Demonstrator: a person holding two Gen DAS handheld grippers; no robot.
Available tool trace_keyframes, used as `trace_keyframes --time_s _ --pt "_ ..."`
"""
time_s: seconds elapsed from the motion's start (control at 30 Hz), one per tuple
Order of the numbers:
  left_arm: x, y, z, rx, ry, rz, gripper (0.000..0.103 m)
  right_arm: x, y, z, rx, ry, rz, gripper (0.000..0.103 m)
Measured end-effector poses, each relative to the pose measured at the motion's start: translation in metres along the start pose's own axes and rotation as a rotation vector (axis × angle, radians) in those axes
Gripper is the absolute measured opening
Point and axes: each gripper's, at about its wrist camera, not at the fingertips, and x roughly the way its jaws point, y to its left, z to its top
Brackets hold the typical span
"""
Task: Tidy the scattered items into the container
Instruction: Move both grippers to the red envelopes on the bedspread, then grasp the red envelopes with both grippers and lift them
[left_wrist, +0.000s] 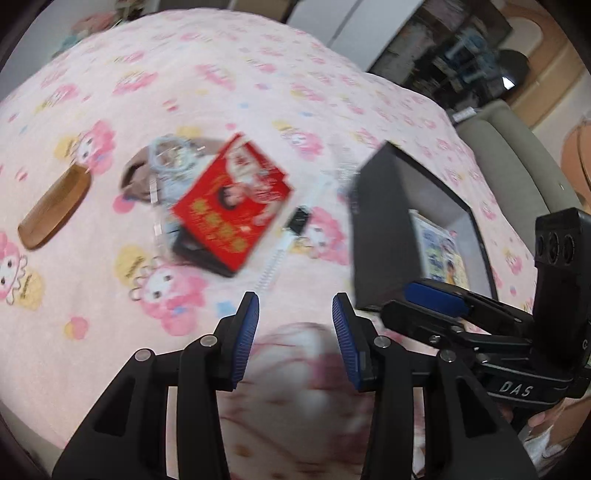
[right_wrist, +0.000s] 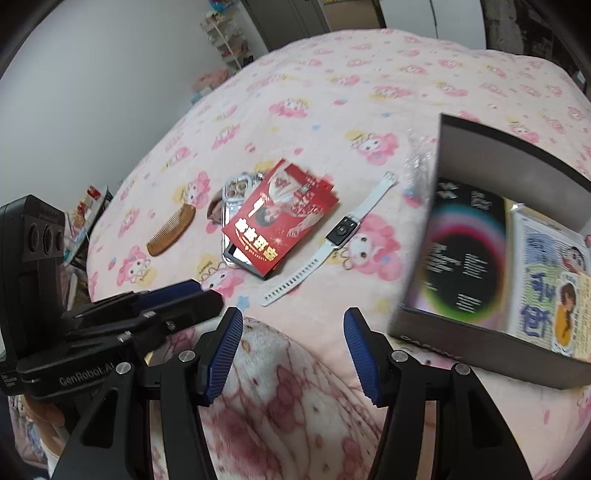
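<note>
On the pink cartoon-print blanket (right_wrist: 332, 96) lie a wooden comb (right_wrist: 171, 230), a clear phone case (right_wrist: 233, 192), a red booklet (right_wrist: 282, 218) on top of a dark device, and a white-strapped watch (right_wrist: 341, 230). To their right stands the black box (right_wrist: 480, 345), which holds a black sleeve with a coloured ring (right_wrist: 465, 254) and a printed card (right_wrist: 550, 280). My right gripper (right_wrist: 293, 350) is open and empty, short of the watch. My left gripper (left_wrist: 295, 332) is open and empty, short of the red booklet (left_wrist: 232, 199), comb (left_wrist: 53, 206) and box (left_wrist: 380, 229).
A rumpled fold of pink and red patterned blanket (right_wrist: 295, 398) bulges right under both grippers. A grey seat (left_wrist: 517, 155) and dark shelves (left_wrist: 461, 55) stand past the bed's right side. Bedside clutter (right_wrist: 85, 214) sits by the white wall.
</note>
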Motion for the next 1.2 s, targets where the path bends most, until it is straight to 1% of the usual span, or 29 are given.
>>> trace_keyframes --time_s 0.13,0.33,0.4,0.47,0.5,0.67,0.77,0.87,0.93,1.03,1.13,1.2 --pt "0.016 0.037 0.003 -0.082 0.018 0.022 0.041 0.023 0.006 0.01 -0.016 0.048 0.013 0.053" --pt "0.034 0.068 0.017 -0.148 0.0 -0.011 0.041 0.056 0.016 0.035 -0.045 0.099 0.023 0.053" --pt "0.041 0.076 0.023 -0.175 -0.005 -0.058 0.041 0.066 0.02 0.051 -0.066 0.095 0.019 0.053" --pt "0.048 0.081 0.028 -0.194 -0.002 -0.106 0.041 0.075 0.019 0.068 -0.07 0.086 0.001 0.054" --pt "0.052 0.083 0.031 -0.2 0.002 -0.117 0.041 0.083 0.016 0.079 -0.066 0.086 -0.019 0.054" --pt "0.072 0.092 0.042 -0.222 0.02 -0.119 0.041 0.124 -0.004 0.117 -0.021 0.114 -0.06 0.054" --pt "0.078 0.095 0.047 -0.231 0.019 -0.127 0.041 0.145 -0.015 0.127 0.015 0.13 -0.086 0.055" --pt "0.085 0.095 0.047 -0.222 0.022 -0.109 0.041 0.161 -0.022 0.129 0.036 0.139 -0.095 0.056" --pt "0.09 0.094 0.046 -0.21 0.024 -0.089 0.041 0.169 -0.025 0.128 0.046 0.148 -0.091 0.057" --pt "0.089 0.094 0.047 -0.215 0.009 -0.094 0.037 0.176 -0.03 0.127 0.077 0.15 -0.067 0.059" --pt "0.086 0.096 0.046 -0.227 0.001 -0.101 0.037 0.171 -0.032 0.132 0.1 0.114 -0.049 0.059" --pt "0.086 0.096 0.044 -0.227 -0.004 -0.112 0.036 0.162 -0.029 0.137 0.095 0.07 -0.04 0.059"
